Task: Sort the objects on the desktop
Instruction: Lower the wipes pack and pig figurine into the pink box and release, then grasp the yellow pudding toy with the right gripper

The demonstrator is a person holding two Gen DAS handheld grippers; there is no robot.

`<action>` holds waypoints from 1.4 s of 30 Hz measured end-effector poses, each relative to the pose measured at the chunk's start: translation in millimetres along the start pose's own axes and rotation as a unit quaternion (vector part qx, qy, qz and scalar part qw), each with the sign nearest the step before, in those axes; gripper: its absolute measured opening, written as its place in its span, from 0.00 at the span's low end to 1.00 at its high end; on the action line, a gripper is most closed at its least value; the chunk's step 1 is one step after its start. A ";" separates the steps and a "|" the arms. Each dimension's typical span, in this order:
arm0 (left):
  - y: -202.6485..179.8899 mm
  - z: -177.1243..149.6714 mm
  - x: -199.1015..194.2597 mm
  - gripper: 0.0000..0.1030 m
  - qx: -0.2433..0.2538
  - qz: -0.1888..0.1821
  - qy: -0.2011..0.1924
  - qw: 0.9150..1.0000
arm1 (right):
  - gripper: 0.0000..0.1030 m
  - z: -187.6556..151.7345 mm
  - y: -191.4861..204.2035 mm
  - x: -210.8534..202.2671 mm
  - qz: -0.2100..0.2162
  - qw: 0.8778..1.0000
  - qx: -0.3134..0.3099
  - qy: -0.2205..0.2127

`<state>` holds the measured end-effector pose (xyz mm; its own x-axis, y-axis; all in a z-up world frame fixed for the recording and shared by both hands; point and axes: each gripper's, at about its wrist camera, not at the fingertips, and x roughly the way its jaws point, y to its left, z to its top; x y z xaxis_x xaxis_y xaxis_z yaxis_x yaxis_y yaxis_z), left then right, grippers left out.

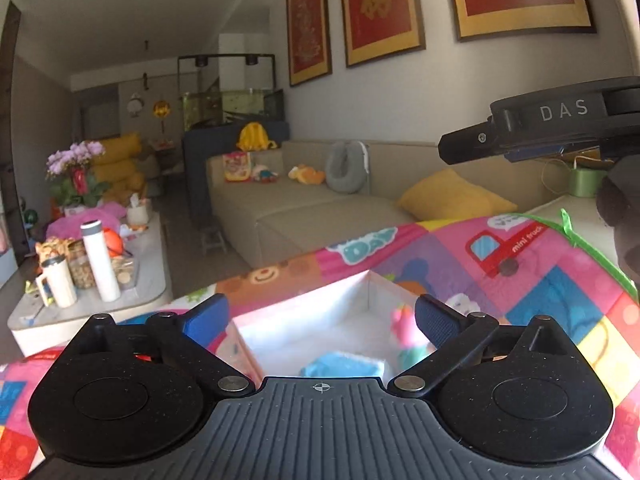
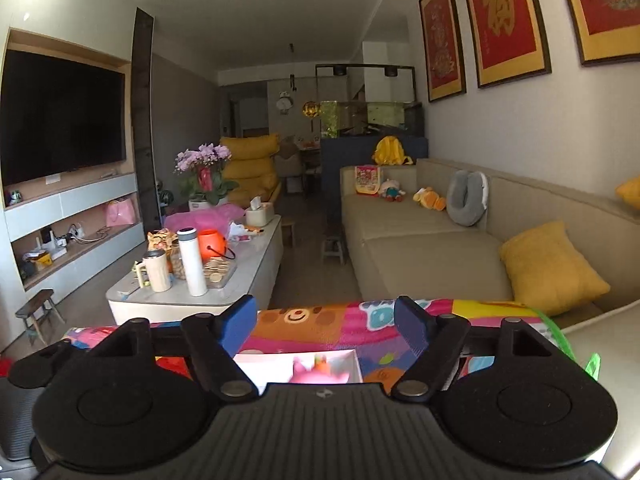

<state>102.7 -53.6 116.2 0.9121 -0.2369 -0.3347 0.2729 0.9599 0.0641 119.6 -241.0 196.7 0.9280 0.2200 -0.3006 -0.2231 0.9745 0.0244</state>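
A beige sectional sofa [image 2: 420,240] runs along the right wall under three red and gold framed pictures [image 2: 502,20], with a square yellow cushion [image 2: 552,268] at its near end. Left of it stands a long white low counter [image 2: 240,276] that carries a tall white cylindrical flask [image 2: 192,262], a cream lidded mug [image 2: 157,270] and a round orange pumpkin-shaped bucket [image 2: 212,245]. Nearest the cameras lies a bright patchwork play mat [image 1: 540,280] printed with cartoon trucks and bears, and on it sits an open white rectangular box [image 1: 360,308]. In the left wrist view the box lies just beyond and below the left gripper [image 1: 322,318], seen through the gap of its blue-padded fingers [image 1: 434,318]; inside it are a pink plush toy [image 1: 406,330], blurred, close to the right-hand finger, and a light blue soft item [image 1: 344,366] near the middle, half hidden by the gripper body. The fingers stand wide apart and nothing is between them. The right gripper [image 2: 325,322] also has its blue-padded fingers [image 2: 240,320] spread wide with nothing gripped; the same box [image 2: 260,364] and pink toy [image 2: 320,372] show low in the gap, below the fingertips and apart from them. Part of the right gripper's black body [image 1: 560,124] shows at the upper right of the left wrist view.
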 end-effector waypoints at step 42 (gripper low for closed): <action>79.8 -142.6 -93.7 1.00 -0.055 0.084 0.148 0.984 | 0.37 -161.0 164.3 15.4 0.188 0.949 -0.054 0.248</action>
<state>-4.6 66.6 18.6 0.8076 -0.0358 -0.5887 0.0766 0.9961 0.0444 49.1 -84.7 42.5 0.5280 0.4777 -0.7022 -0.5653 0.8147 0.1293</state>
